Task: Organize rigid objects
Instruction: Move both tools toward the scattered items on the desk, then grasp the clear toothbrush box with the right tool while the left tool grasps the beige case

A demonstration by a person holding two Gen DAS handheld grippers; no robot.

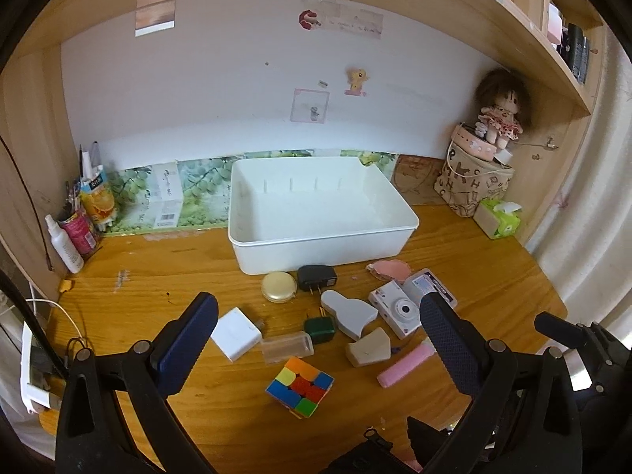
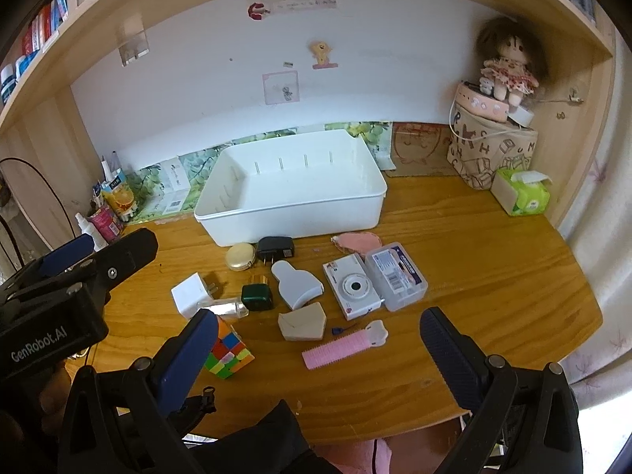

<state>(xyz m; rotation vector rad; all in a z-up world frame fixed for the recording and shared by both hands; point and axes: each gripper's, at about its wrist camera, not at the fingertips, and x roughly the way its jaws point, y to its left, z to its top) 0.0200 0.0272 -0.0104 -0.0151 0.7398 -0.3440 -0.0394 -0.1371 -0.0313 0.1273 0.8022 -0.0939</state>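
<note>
Both pairs of tongs hang above the near edge of the wooden worktop (image 2: 454,237), each spread wide and holding nothing. The left tongs (image 1: 318,326) have dark blue ribbed pads on black plastic arms; the right tongs (image 2: 318,335) are built the same.

Nearest, between the left tongs' fingers, sits a multicoloured puzzle cube (image 1: 300,391) with glossy square tiles. Just beyond the right tongs lies a flat pink comb (image 2: 341,349) with fine teeth and a pale handle end. A little farther are a clear plastic case (image 1: 287,348), a white square charger (image 1: 236,333), a dark green plug adapter (image 1: 319,328) with brass prongs, and a beige wedge-shaped block (image 2: 302,326).

Past these rest a smooth grey bottle-shaped piece (image 2: 296,283), a white compact camera (image 2: 352,286) with a round lens, and, touching its right side, a translucent lidded box (image 2: 396,279) with a printed label. Farther still come a round cream compact (image 1: 278,286), a black plug adapter (image 1: 316,277) and a pink scalloped pad (image 2: 357,241).

Behind them, straight ahead of both tongs, stands the white plastic bin (image 2: 290,219), rectangular with rounded corners and ribbed inner walls, with nothing in it. At the far right are a printed fabric bag (image 2: 489,148), a doll (image 2: 509,67) perched atop it, and a green tissue pack (image 2: 521,193).
</note>
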